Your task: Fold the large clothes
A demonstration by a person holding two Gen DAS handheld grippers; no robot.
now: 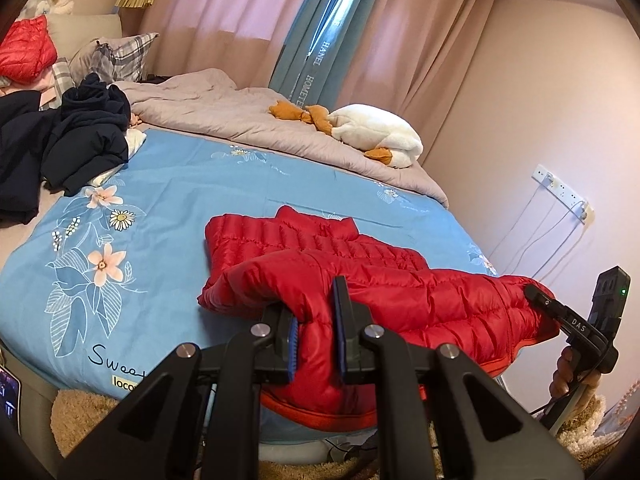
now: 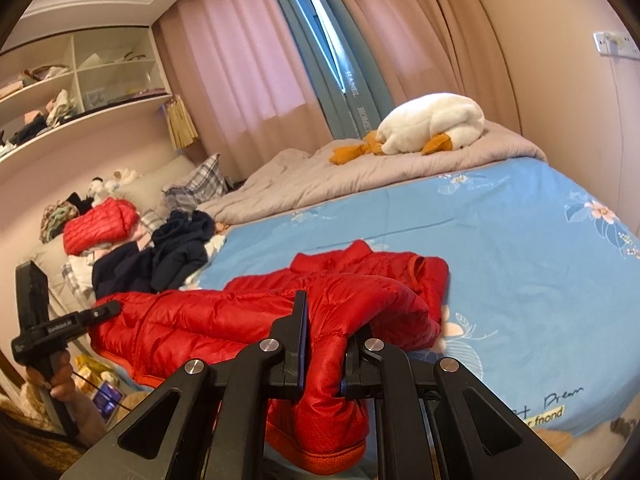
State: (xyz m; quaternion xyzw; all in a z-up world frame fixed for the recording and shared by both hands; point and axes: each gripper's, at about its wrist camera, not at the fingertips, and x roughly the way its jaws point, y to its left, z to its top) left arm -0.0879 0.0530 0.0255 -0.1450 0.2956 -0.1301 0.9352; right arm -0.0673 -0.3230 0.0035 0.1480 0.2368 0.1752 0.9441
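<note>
The blue curtain strip [image 1: 310,68] between the pink curtains carries upright lettering that reads "HANEL" and, below it, roughly "HOMETE", partly cut off. The blue flowered bedsheet [image 1: 192,184] shows a handwritten "Swee" and a yellow tag starting "loco" in the left wrist view, and "Dream" above a tag ending "fnond" in the right wrist view. The right hand-held gripper [image 1: 536,294] bears a "DAS" label on its body; the small label on the left hand-held gripper [image 2: 110,308] is too blurred to read.

Red jacket [image 1: 360,304] hem hidden behind tool [image 1: 316,332]
</note>
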